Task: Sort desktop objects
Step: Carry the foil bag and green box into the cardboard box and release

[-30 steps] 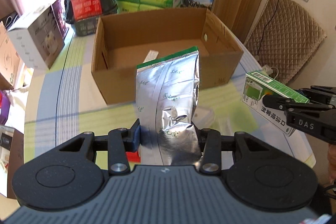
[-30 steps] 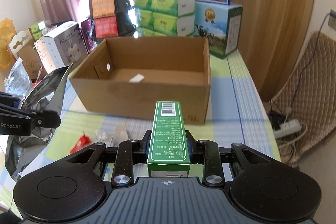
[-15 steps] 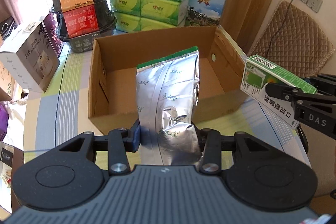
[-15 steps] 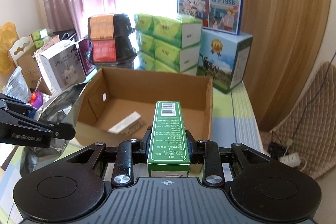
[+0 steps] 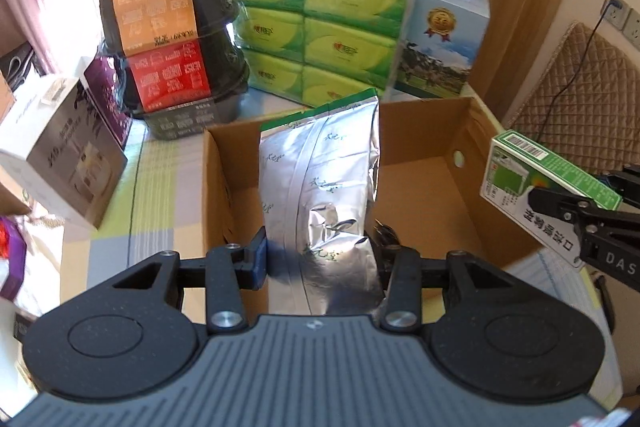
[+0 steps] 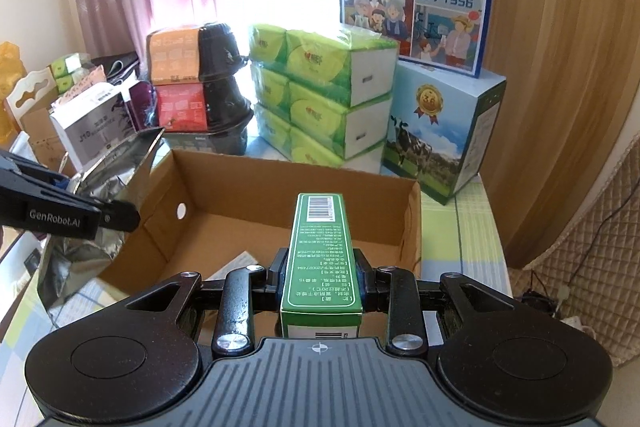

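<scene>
The left tool (image 5: pixel 320 263) is clamped on the lower part of a silver foil pouch (image 5: pixel 320 183), which is held upright above the near left portion of the open cardboard box (image 5: pixel 472 163). The right tool (image 6: pixel 322 275) is closed on a green carton (image 6: pixel 322 247), gripped on its two long sides near the rear end and held level over the box's near wall.

The pouch is judged light, soft and crinkled; its foil skin is likely slippery and will buckle if pinched on loose material, so a hold low on the filled body is preferred. The carton is judged light and stiff, though its thin walls could dent under excess pressure.

A small white packet (image 6: pixel 236 263) is noted on the box floor. Stacked green tissue packs (image 6: pixel 324 95), black food containers (image 6: pixel 196 83) and milk cartons (image 6: pixel 440 135) stand behind the box, clear of the opening. The two tools are close together; contact between loads during lowering is the chief hazard.
</scene>
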### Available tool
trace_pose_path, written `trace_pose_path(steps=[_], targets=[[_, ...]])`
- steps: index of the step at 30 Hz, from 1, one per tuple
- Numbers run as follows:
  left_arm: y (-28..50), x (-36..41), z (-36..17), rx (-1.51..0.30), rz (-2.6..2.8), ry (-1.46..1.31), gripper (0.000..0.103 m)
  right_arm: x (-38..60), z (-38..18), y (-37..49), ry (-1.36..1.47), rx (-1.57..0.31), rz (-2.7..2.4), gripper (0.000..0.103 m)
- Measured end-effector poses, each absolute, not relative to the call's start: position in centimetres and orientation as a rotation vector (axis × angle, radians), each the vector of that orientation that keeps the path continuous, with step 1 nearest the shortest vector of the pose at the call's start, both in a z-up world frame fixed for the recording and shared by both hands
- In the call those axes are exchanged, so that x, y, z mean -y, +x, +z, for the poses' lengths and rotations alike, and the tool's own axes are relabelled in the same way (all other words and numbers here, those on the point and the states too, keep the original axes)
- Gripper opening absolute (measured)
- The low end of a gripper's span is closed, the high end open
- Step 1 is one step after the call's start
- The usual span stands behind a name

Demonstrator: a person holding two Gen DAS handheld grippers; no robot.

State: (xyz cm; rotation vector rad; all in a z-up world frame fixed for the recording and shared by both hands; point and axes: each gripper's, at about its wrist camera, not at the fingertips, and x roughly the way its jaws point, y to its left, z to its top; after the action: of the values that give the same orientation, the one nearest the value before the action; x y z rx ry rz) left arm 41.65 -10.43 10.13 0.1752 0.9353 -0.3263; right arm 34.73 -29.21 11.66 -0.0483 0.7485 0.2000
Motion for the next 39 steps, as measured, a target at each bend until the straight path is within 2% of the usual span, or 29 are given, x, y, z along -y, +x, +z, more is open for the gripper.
trace_pose_path(steps=[14,19,33,34,35,36,39], targets=[[47.7,10.6,6.7,-0.959,-0.310,0.152,0.037,28.9,8.3,39.1,-0.037,-0.780,0.174,0.027],[48.1,10.8,5.1,-0.954,-0.316,0.139,0.039,28.4,7.4,39.7,-0.050,-0.787,0.176,0.027],[46.5,9.1,5.9,-0.926,-0.348,0.045,0.043,28.2,6.8,40.6,-0.019,-0.737,0.183,0.028],[46.2,9.0,5.9,-0.928,-0.345,0.043,0.049,28.4,6.9,40.5,-0.011,-0.728,0.193,0.035],[45.8,8.9,5.9,-0.930,-0.343,0.045,0.054,28.5,7.0,40.4,-0.009,-0.724,0.192,0.050],[45.5,8.8,5.9,-0.932,-0.341,0.046,0.056,28.6,7.1,40.2,-0.014,-0.720,0.190,0.055],[44.2,8.5,6.1,-0.929,-0.328,0.045,0.058,28.9,7.5,39.4,-0.031,-0.715,0.186,0.058]])
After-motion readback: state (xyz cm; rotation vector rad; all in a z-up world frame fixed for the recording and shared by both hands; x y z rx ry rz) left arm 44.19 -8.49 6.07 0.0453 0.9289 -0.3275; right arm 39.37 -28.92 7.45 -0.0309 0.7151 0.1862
